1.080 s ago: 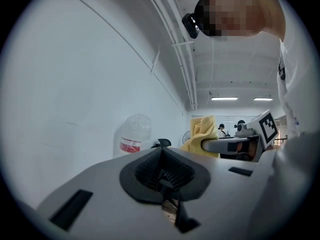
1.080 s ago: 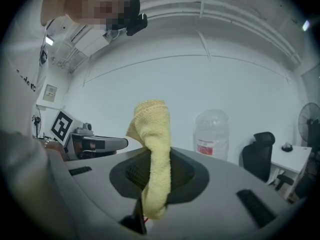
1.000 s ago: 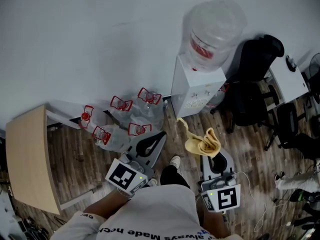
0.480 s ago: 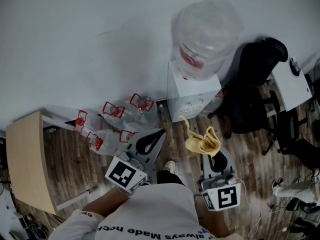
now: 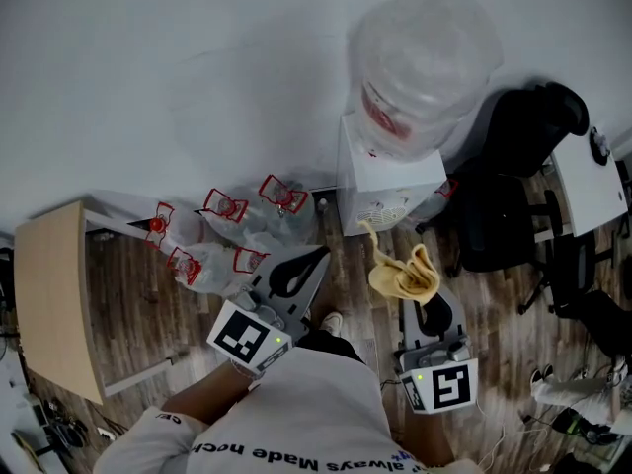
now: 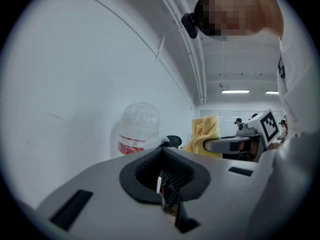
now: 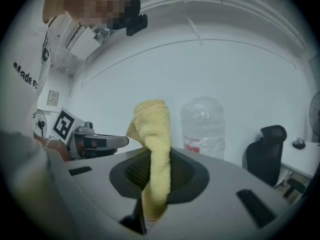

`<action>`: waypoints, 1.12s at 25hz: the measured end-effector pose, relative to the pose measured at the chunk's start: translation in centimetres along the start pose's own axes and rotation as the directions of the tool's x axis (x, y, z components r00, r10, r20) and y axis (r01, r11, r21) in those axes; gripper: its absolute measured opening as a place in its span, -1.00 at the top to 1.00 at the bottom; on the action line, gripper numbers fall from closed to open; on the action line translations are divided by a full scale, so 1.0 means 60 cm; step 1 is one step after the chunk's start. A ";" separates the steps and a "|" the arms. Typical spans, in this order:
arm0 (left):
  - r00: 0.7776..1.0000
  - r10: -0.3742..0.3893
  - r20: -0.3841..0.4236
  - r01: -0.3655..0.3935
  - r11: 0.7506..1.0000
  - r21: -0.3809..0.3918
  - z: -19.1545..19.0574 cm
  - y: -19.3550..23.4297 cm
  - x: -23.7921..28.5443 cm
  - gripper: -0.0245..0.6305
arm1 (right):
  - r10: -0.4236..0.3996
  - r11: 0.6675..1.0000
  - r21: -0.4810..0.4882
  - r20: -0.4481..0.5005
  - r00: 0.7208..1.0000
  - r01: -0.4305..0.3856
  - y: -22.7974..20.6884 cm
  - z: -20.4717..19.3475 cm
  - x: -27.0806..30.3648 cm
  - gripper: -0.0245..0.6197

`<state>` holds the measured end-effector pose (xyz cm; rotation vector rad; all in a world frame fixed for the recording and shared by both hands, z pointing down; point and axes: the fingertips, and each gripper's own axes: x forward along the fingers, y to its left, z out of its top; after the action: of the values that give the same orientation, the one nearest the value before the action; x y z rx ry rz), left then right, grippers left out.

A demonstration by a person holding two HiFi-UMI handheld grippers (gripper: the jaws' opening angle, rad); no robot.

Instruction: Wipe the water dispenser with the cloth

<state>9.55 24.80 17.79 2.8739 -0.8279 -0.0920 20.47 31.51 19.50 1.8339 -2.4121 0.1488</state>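
A white water dispenser (image 5: 387,188) stands against the wall, with a big clear bottle (image 5: 423,67) with a red label on top. In the head view my right gripper (image 5: 425,302) is shut on a yellow cloth (image 5: 403,274), held a short way in front of the dispenser and apart from it. The right gripper view shows the cloth (image 7: 152,154) pinched between the jaws, with the bottle (image 7: 202,126) beyond. My left gripper (image 5: 308,263) is shut and holds nothing, pointing toward the dispenser's left side. The left gripper view shows the bottle (image 6: 138,129) and the cloth (image 6: 204,136).
Several empty clear bottles with red caps (image 5: 222,235) lie on the wood floor left of the dispenser. A wooden table (image 5: 51,304) is at far left. Black office chairs (image 5: 513,166) and a white desk (image 5: 591,181) stand at right.
The view has shifted closer to the dispenser, which now looks larger. Both grippers keep their pose and the right still holds the cloth.
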 end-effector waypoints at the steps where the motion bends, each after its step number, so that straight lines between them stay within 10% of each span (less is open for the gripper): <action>1: 1.000 0.005 -0.002 -0.005 1.000 0.000 -0.001 0.004 0.001 0.87 | 0.003 1.000 0.002 -0.001 1.000 -0.003 -0.001 -0.001 0.004 0.72; 28: 1.000 0.014 0.027 -0.012 0.999 -0.046 0.010 0.271 0.093 0.87 | 0.026 0.999 -0.042 -0.066 0.997 -0.029 -0.008 0.018 0.306 0.72</action>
<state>5.71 8.15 19.72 2.8300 -0.8379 -0.1476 16.02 13.70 21.10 1.7508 -2.3783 0.1557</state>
